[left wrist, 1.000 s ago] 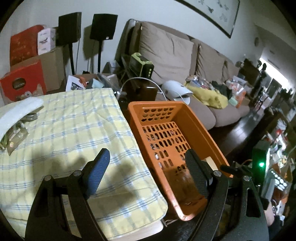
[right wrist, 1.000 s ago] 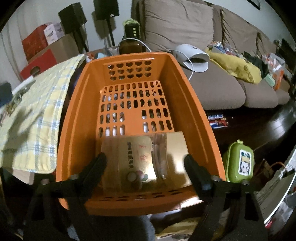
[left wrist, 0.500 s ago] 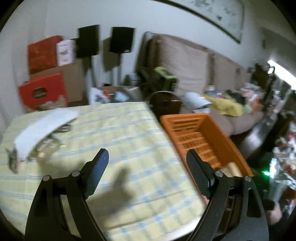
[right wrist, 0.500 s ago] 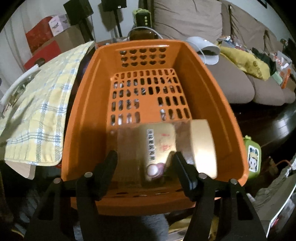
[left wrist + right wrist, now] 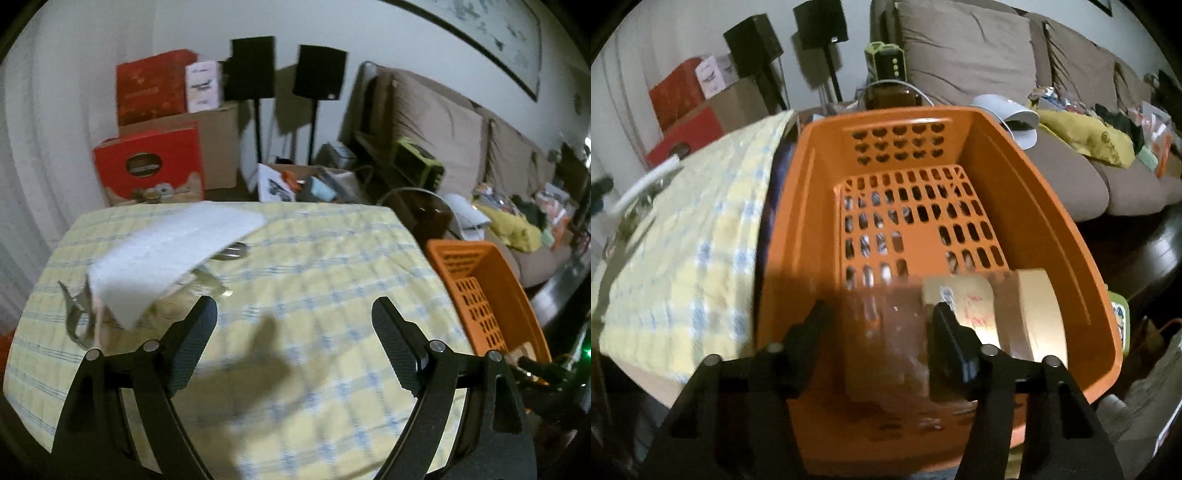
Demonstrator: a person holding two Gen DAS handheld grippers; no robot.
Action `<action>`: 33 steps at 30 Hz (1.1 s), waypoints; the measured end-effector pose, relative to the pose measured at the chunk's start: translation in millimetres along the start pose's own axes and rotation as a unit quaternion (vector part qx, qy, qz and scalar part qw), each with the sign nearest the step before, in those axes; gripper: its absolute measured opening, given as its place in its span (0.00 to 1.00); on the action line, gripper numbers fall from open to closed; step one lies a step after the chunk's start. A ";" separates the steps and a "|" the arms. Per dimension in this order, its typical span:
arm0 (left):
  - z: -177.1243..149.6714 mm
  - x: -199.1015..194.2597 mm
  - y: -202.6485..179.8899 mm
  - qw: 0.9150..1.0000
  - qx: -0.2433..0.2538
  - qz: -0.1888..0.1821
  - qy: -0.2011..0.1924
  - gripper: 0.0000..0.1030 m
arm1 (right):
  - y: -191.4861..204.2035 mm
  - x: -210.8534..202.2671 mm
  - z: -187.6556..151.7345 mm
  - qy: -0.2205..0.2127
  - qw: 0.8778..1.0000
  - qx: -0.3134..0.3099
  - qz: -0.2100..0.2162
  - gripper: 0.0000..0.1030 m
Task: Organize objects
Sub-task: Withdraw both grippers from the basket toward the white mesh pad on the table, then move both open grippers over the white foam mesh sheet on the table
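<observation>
Two grippers are at work, and we look at where each one points. Our left gripper (image 5: 293, 317) hangs over the table (image 5: 314, 280) with its yellow checked cloth, jaws wide and nothing between them. What is left to tidy lies ahead of those jaws and off to their left: a white foam sheet (image 5: 173, 254) draped over a small pile of clear packets (image 5: 83, 317) and something shiny (too blurred for us to name). The sheet's long side runs from near-left to far-right, slanting across the way the jaws point, so we think the left gripper must swing left and turn a little to take it across its narrow side. Our right gripper (image 5: 877, 321) hangs over the near end of the orange basket (image 5: 1052, 206), which stands just beside the table's right edge. Its jaws have just been closing and now stand about half wide; under them lies a clear wrapped packet (image 5: 886, 332), but we cannot tell if the pads touch it. A tan box (image 5: 975, 306) with red writing lies in the basket to the right of those jaws. The pile is well apart from the right gripper, so the left one is nearer to it.
</observation>
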State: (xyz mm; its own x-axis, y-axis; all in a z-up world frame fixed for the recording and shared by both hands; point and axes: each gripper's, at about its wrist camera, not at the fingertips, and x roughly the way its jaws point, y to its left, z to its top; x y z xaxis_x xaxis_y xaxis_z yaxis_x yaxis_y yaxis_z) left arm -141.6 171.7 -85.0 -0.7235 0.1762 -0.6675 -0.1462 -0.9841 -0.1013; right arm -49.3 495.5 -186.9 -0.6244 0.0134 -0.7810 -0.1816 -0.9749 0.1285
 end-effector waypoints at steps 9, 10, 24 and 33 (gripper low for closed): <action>9.8 2.7 85.6 0.997 -0.064 0.031 -0.011 0.82 | 66.5 -39.3 58.7 -0.057 0.997 -0.008 0.056 0.57; 8.8 1.6 89.5 0.997 -0.063 0.037 -0.013 0.82 | 75.2 -41.1 63.2 -0.061 0.996 -0.011 0.064 0.60; -4.2 7.5 184.8 0.983 -0.181 -0.025 0.014 0.70 | 248.1 24.7 147.4 0.005 0.988 -0.088 0.128 0.68; -11.9 18.6 205.9 0.966 -0.238 -0.092 0.028 0.69 | 306.1 76.8 206.6 0.035 0.983 -0.139 0.118 0.75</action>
State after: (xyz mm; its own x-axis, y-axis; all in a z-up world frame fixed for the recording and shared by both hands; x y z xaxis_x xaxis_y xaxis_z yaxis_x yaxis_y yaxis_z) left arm -177.1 -27.9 -127.0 -0.6749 0.3616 -0.6432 0.0674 -0.8378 -0.5418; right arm -309.8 243.9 -81.3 -0.5686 -0.2256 -0.7911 0.1819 -0.9723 0.1465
